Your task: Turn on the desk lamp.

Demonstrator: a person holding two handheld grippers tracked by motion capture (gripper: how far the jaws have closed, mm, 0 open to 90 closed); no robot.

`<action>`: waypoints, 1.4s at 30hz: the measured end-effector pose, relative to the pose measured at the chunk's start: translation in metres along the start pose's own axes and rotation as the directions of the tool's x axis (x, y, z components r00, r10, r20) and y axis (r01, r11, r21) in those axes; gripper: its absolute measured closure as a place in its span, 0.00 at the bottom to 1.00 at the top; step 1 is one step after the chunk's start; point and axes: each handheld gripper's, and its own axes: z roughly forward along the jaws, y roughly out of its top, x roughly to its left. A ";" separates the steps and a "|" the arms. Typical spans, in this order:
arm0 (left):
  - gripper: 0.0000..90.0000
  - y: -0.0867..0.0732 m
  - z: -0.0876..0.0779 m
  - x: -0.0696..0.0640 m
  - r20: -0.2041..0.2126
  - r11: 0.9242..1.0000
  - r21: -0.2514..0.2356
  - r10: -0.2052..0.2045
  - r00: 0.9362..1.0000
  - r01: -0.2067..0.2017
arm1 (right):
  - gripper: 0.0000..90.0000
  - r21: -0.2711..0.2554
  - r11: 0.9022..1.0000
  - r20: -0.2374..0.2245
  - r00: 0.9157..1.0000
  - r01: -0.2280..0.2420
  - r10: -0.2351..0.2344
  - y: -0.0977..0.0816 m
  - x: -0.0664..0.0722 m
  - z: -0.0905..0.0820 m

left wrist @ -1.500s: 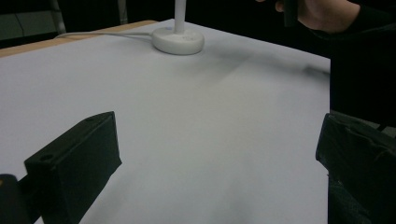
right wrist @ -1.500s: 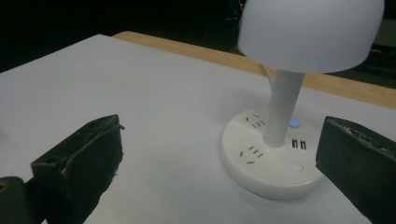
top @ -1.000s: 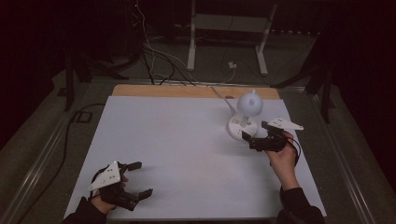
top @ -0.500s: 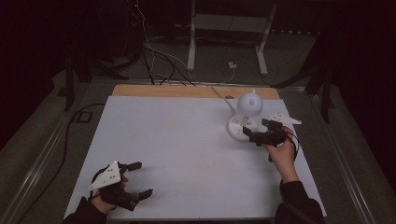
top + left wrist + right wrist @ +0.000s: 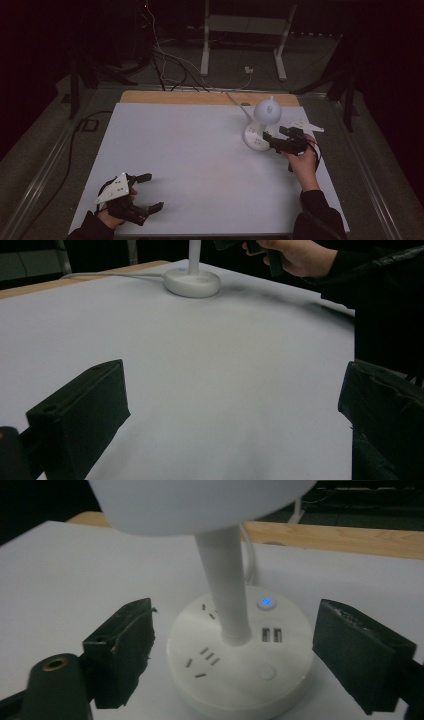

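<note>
Flanking the lamp base (image 5: 240, 665) (untouched), right gripper (image 5: 235, 652) jaws have just been closing.

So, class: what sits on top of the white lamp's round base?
On the base, the stem rises from the middle. Around it sit socket slots, two USB ports, a blue-lit button and a plain round button. The stem hides whatever lies behind it.

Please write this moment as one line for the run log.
right tongs: open, closing, around lamp base, no contact | left tongs: open, idle on table
</note>
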 end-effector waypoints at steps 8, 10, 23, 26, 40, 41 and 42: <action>0.00 0.000 0.000 0.000 0.001 1.000 0.000 0.000 1.000 0.000 | 0.43 0.020 1.000 0.024 1.000 -0.011 0.011 -0.003 -0.002 0.002; 0.00 0.000 0.000 0.000 -0.001 1.000 -0.003 -0.004 1.000 0.004 | 0.52 0.019 1.000 0.035 0.999 -0.004 0.004 -0.004 -0.002 0.002; 0.00 0.000 0.000 0.001 0.000 1.000 0.003 -0.003 1.000 0.003 | 0.87 0.064 0.995 0.057 0.995 0.081 -0.085 -0.011 -0.007 0.009; 0.00 0.000 0.001 0.001 0.001 1.000 0.002 -0.002 1.000 0.002 | 0.95 0.074 0.992 0.069 0.992 0.102 -0.107 -0.013 -0.009 0.010; 0.00 0.000 0.000 0.000 0.000 1.000 0.003 -0.004 1.000 0.004 | 1.00 0.109 0.988 0.092 0.989 0.106 -0.116 -0.018 -0.009 0.018; 0.00 0.000 0.000 0.000 -0.001 1.000 0.004 -0.003 1.000 0.003 | 1.00 0.109 0.988 0.099 0.988 0.109 -0.120 -0.018 -0.008 0.019; 0.00 0.000 0.000 0.000 0.000 1.000 0.003 -0.002 1.000 0.002 | 1.00 0.112 0.988 0.099 0.988 0.109 -0.121 -0.019 -0.008 0.019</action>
